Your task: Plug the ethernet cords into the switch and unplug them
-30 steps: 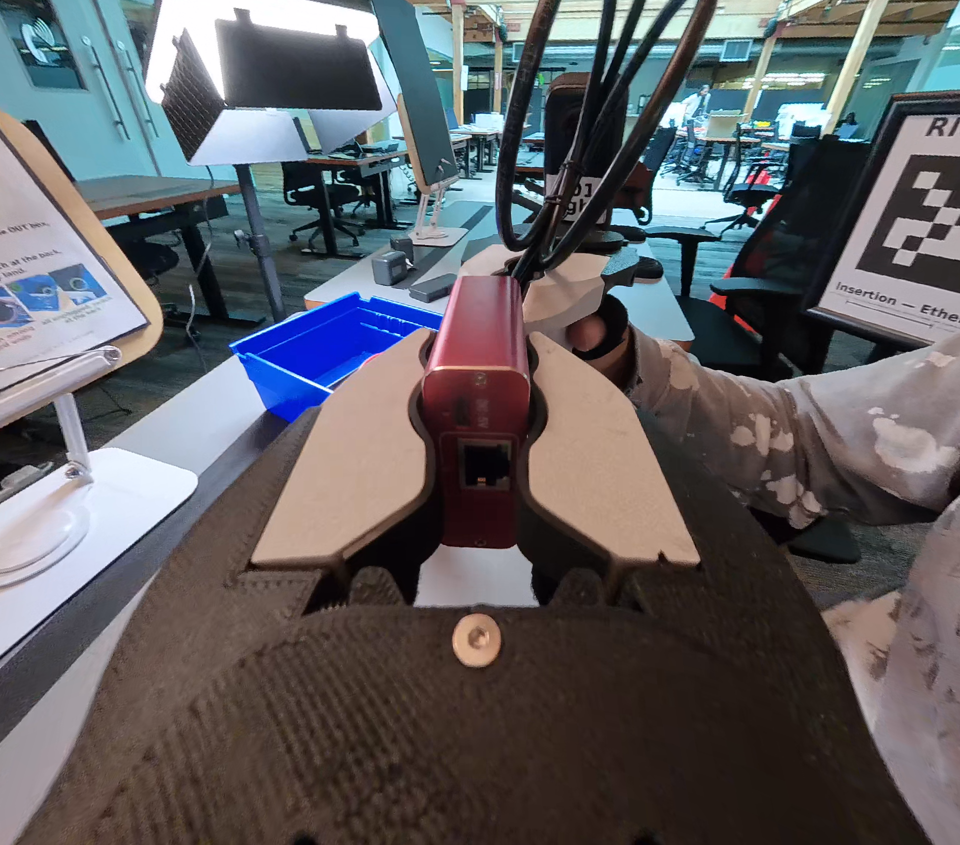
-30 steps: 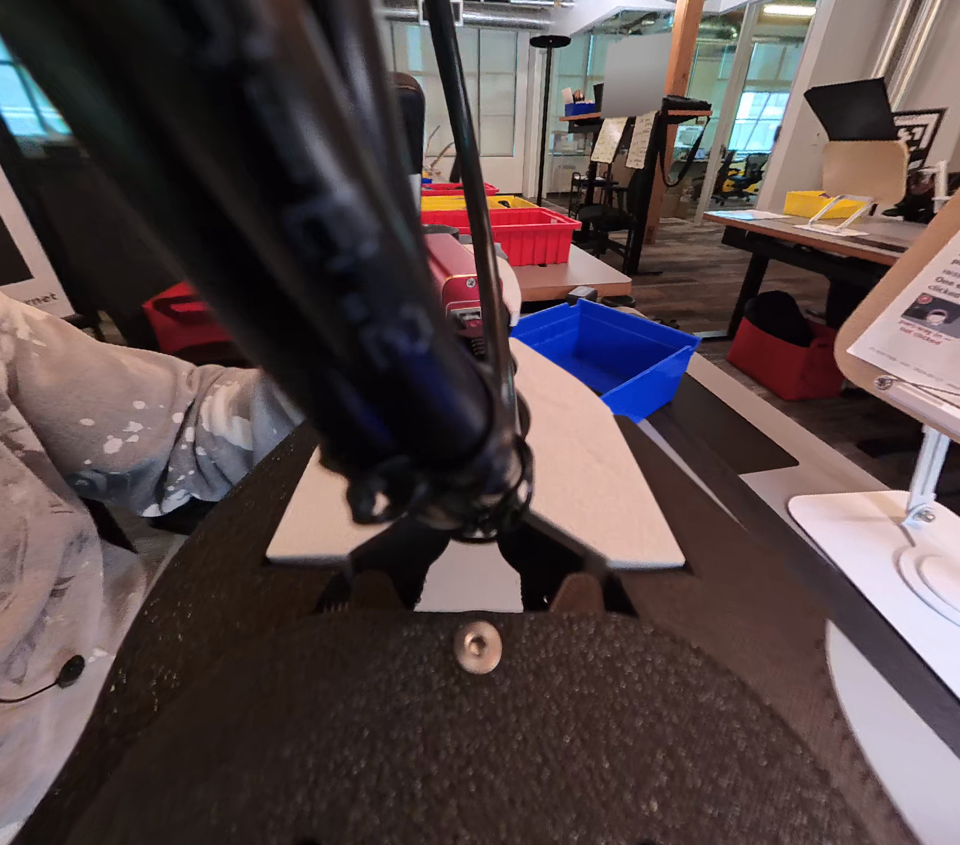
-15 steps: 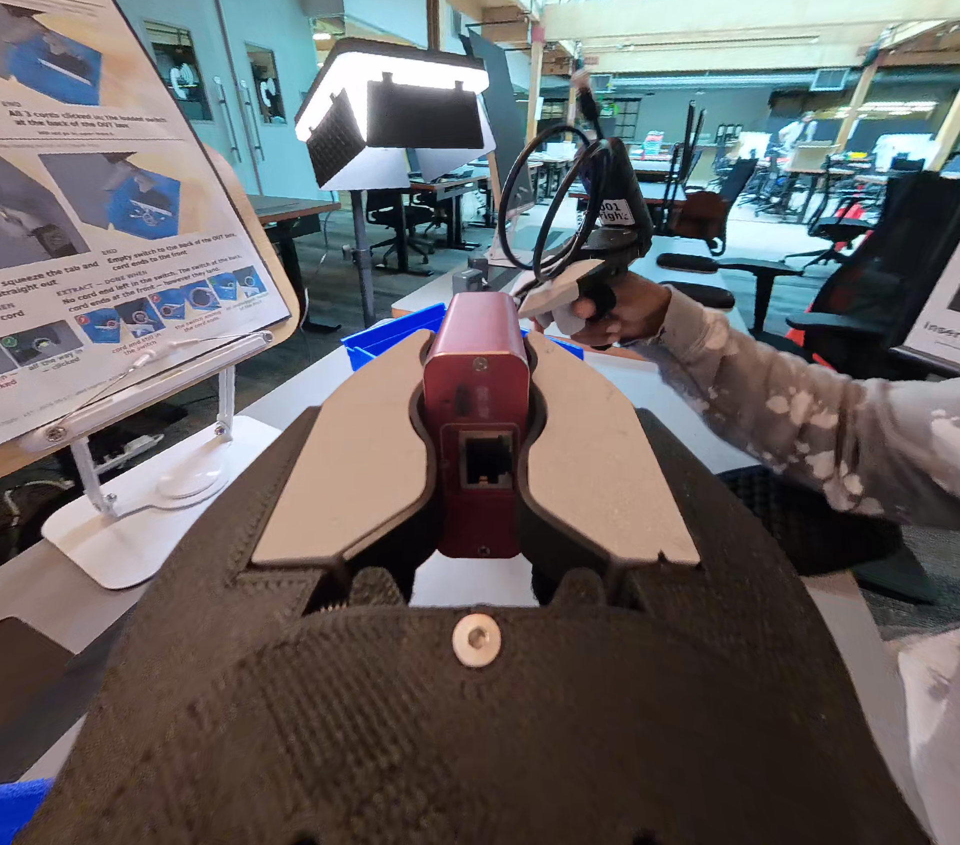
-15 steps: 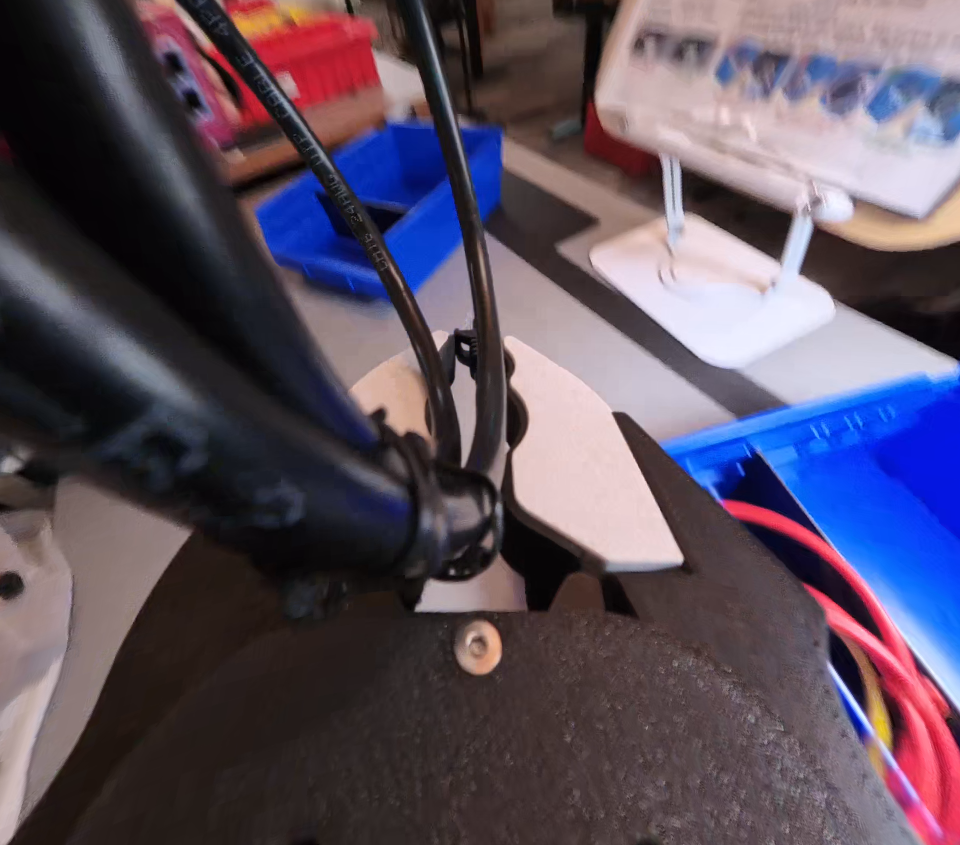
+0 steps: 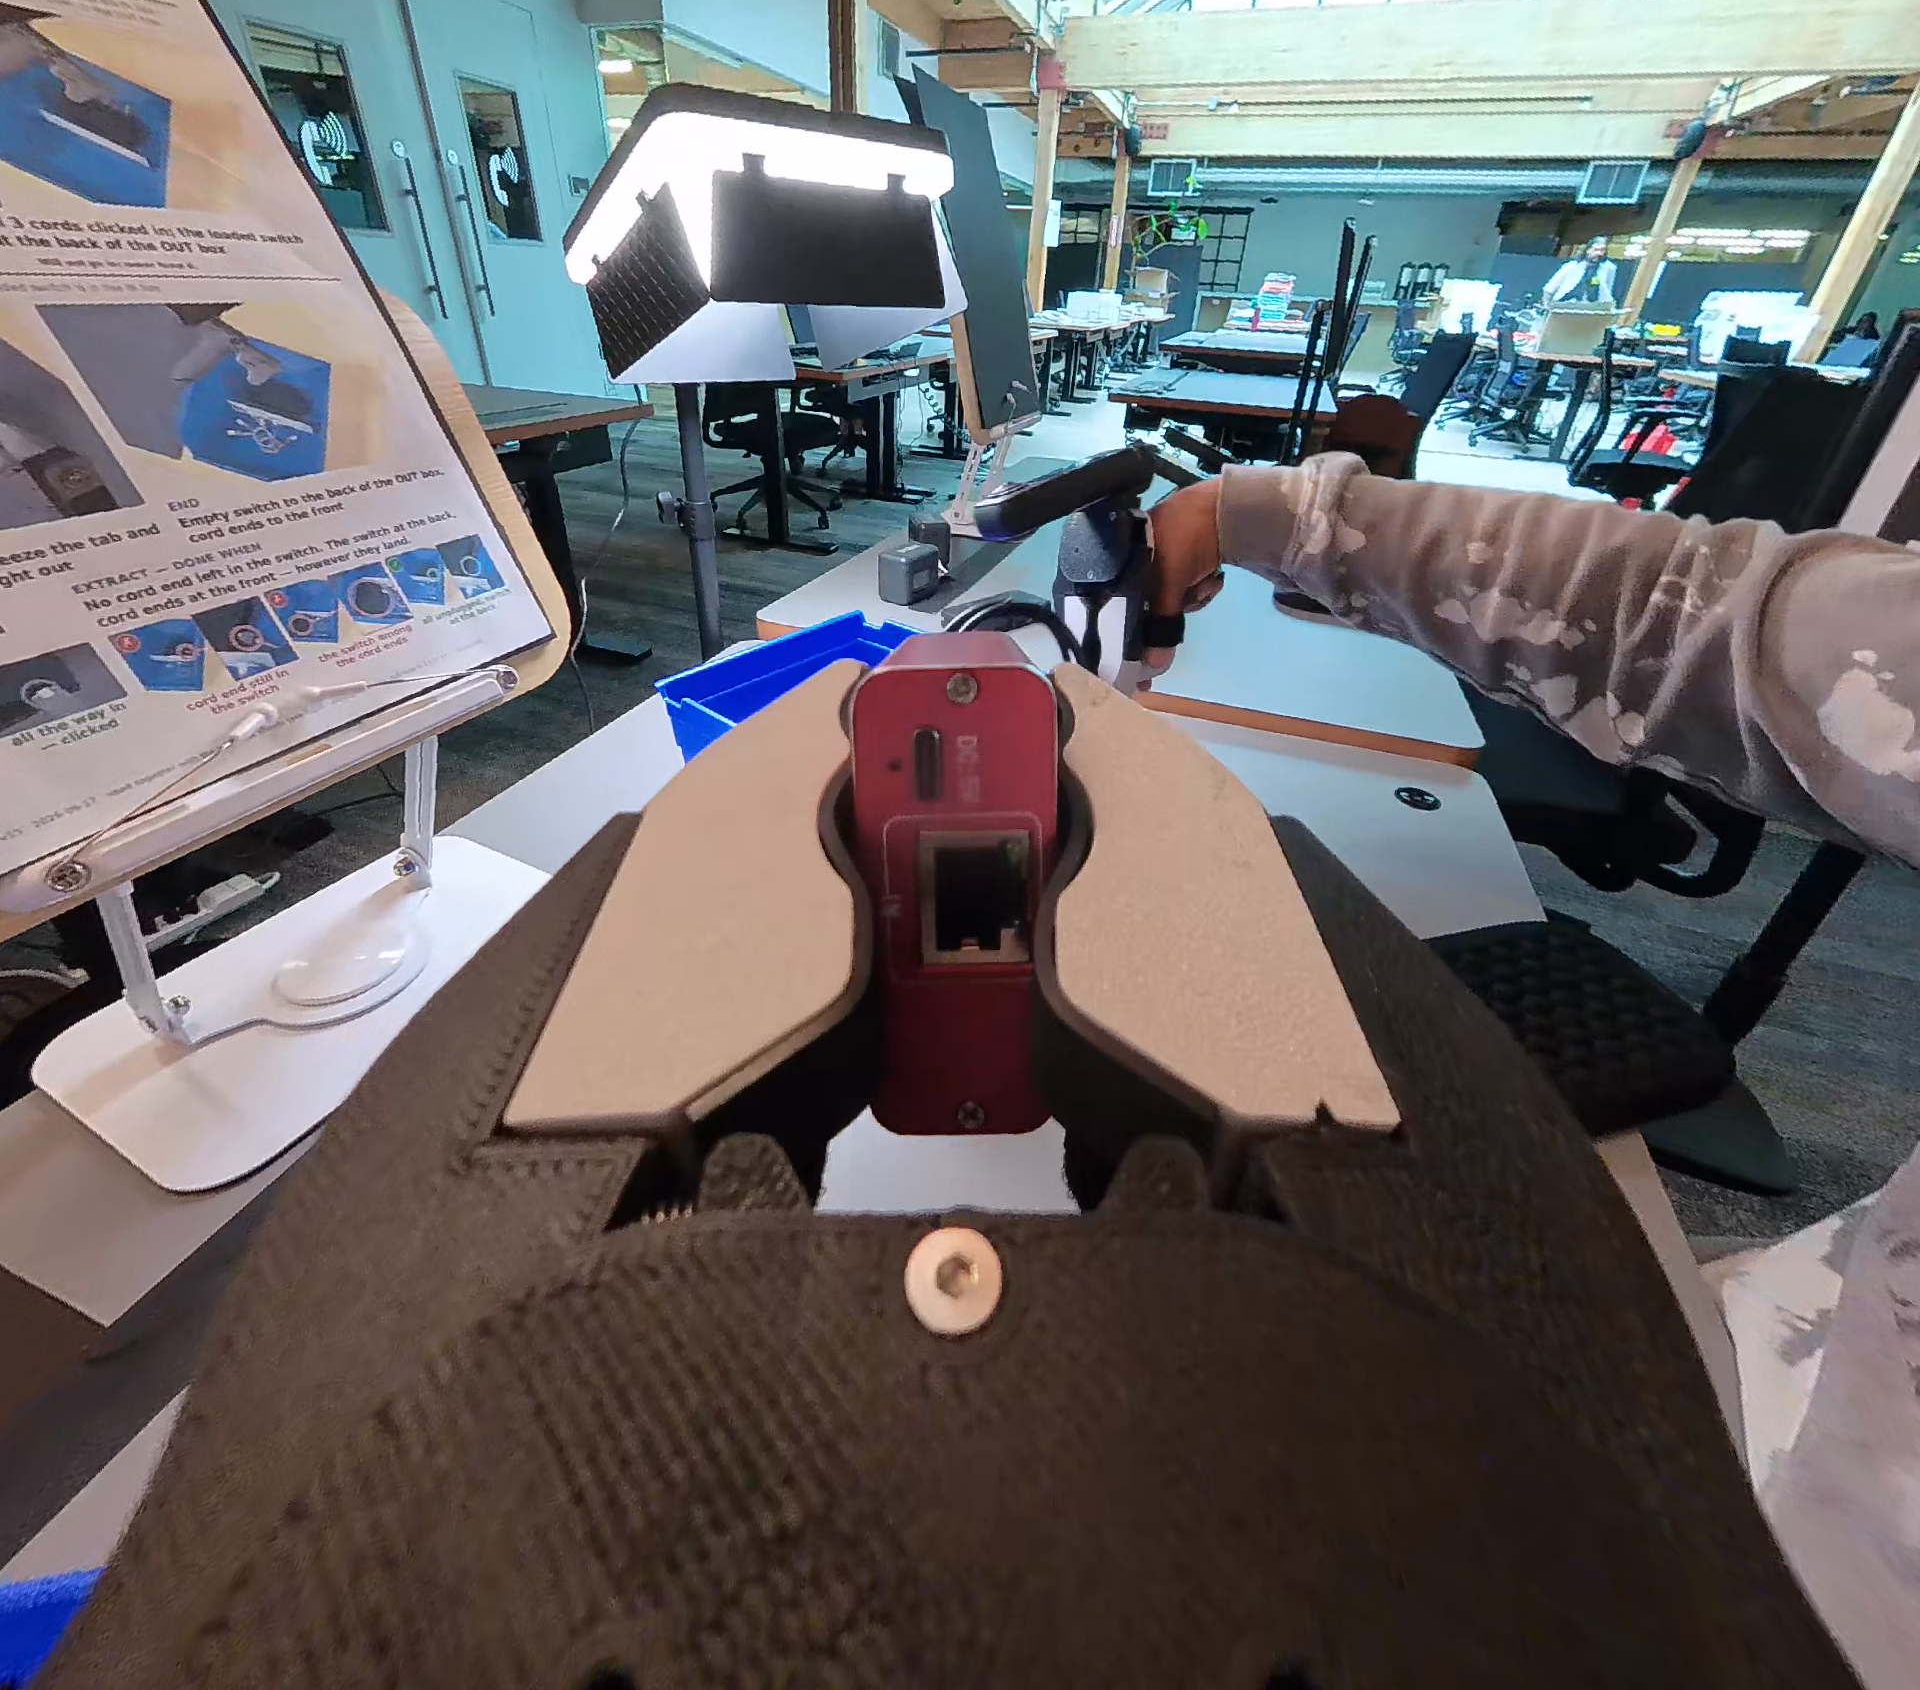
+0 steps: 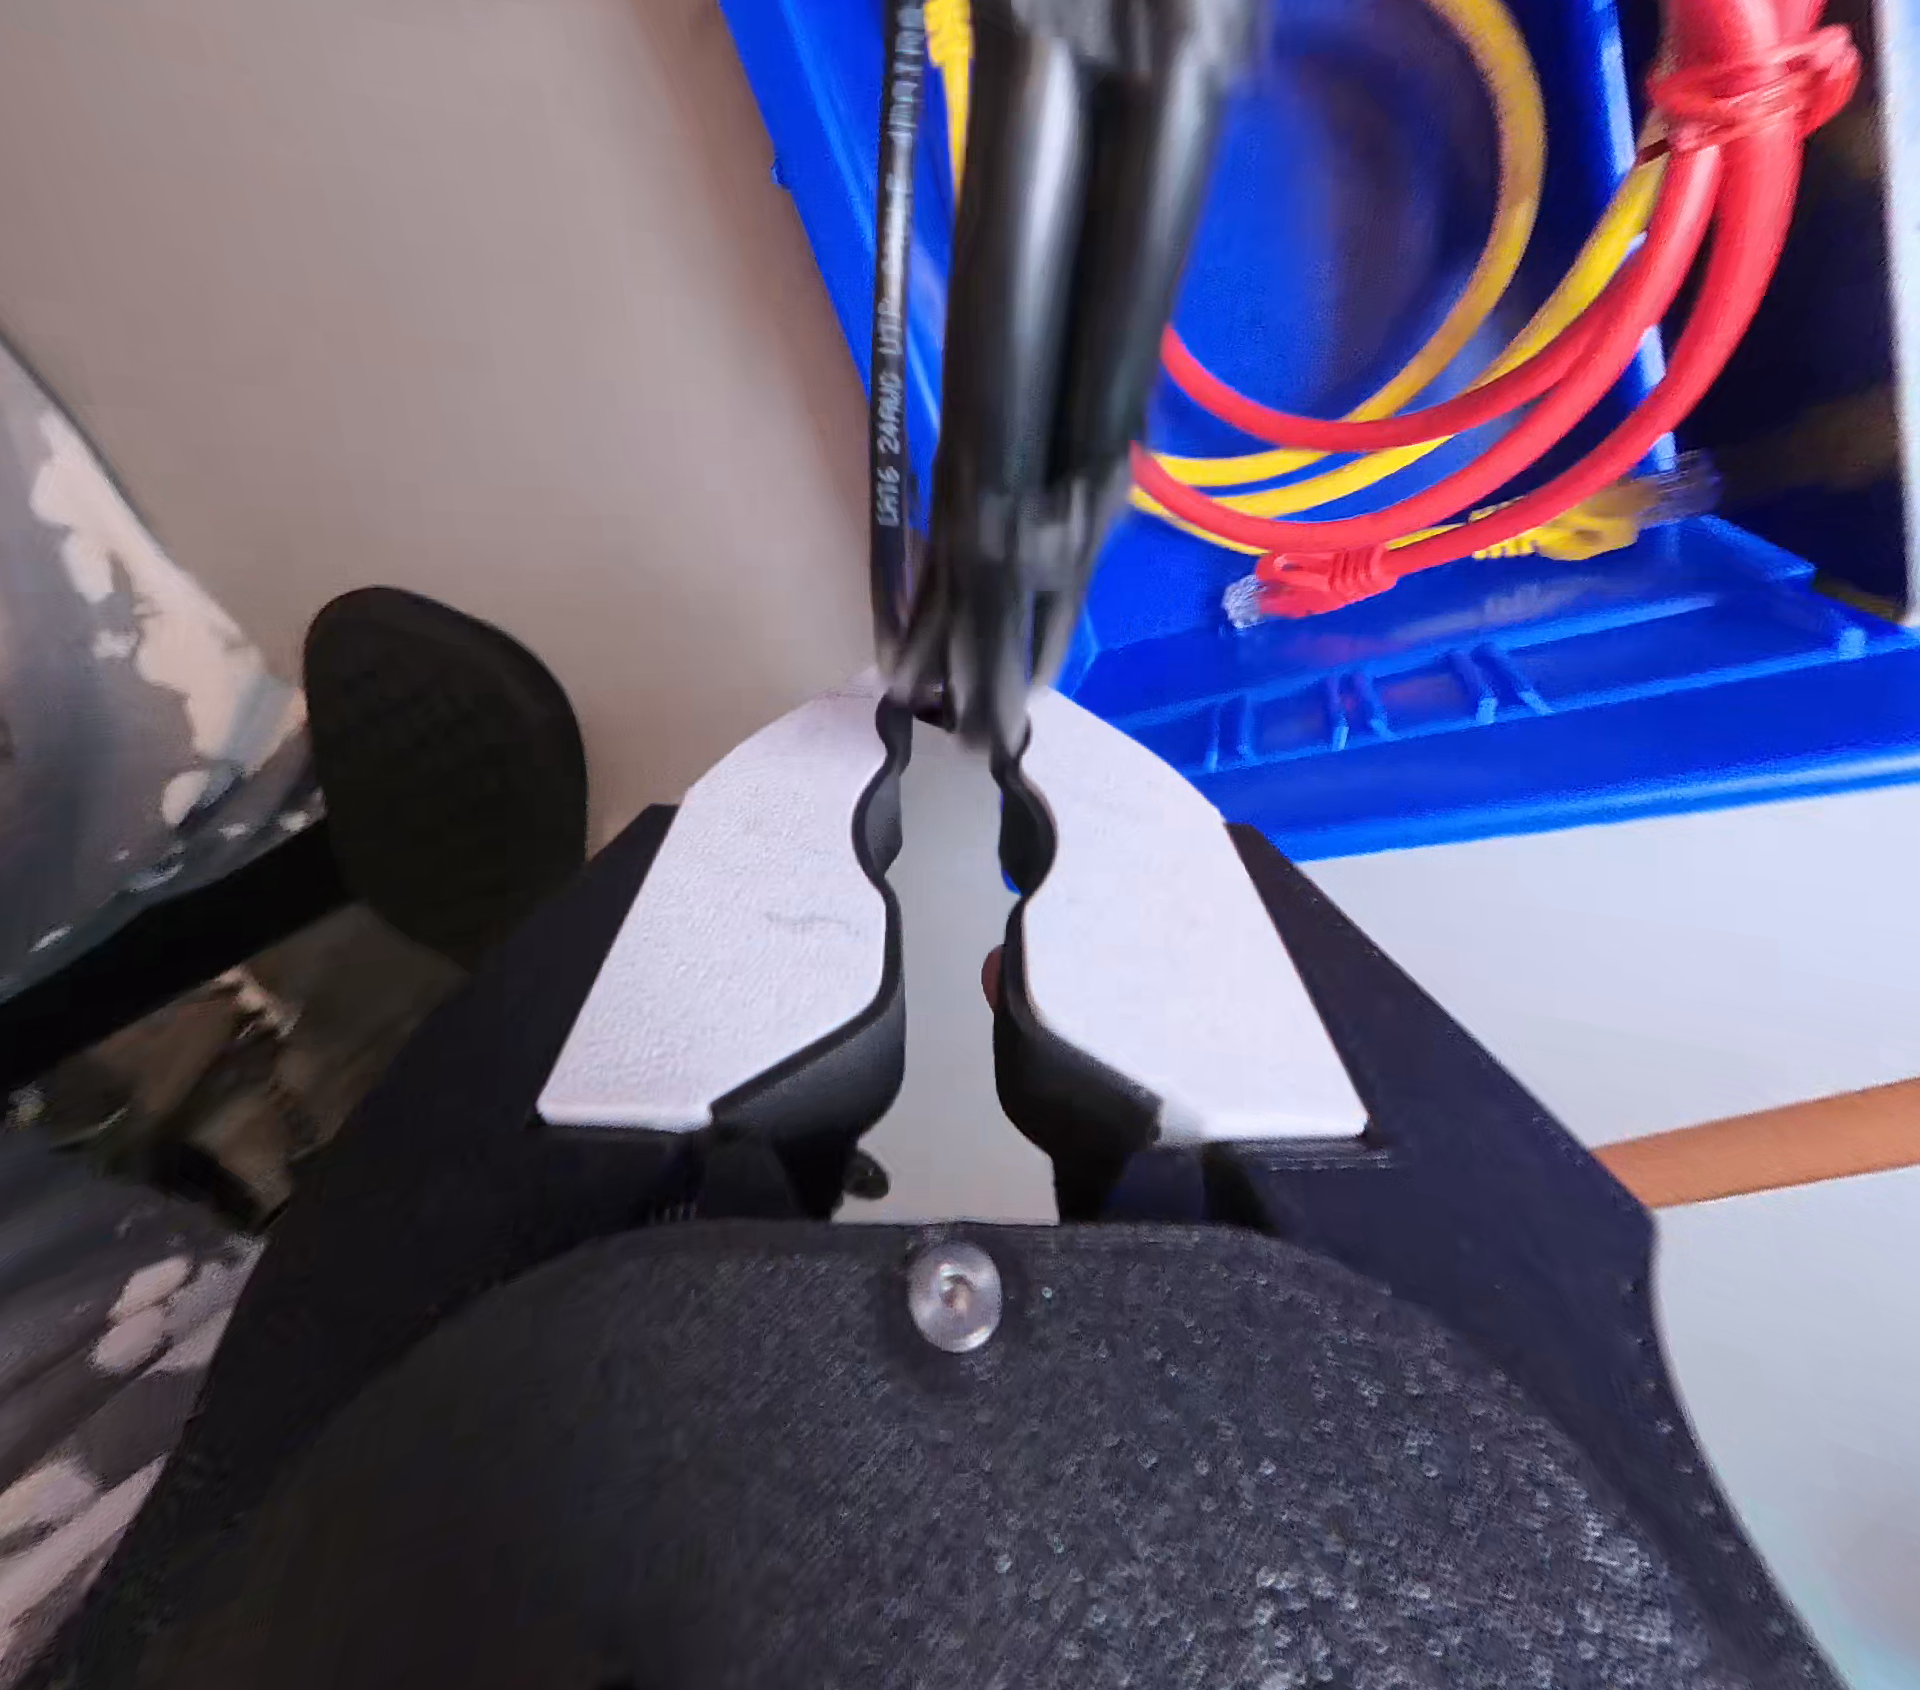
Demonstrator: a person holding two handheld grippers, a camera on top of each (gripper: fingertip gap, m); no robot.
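My left gripper [image 5: 956, 705] is shut on a red switch [image 5: 961, 871], held upright with an empty ethernet port facing the camera. No cord is in the port that shows. My right gripper [image 6: 951, 721] points down and pinches a bundled black ethernet cord [image 6: 1049, 238] at its tips, over a blue bin [image 6: 1455, 736]. A red cord [image 6: 1704, 238] and a yellow cord [image 6: 1496, 51] lie coiled in that bin. In the left wrist view the right gripper [image 5: 1101, 591] shows farther off, held by a hand over the table.
An instruction board on a white stand [image 5: 208, 497] stands at the left. A softbox light [image 5: 769, 238] stands behind a blue bin [image 5: 748, 684]. The white table [image 5: 1351, 809] has an office chair [image 5: 1579, 1017] to its right. A black armrest [image 6: 447, 757] is at the lower left.
My right gripper has carried the black cord away from the switch and tipped down over the blue bin. My left gripper still holds the switch and has turned slightly.
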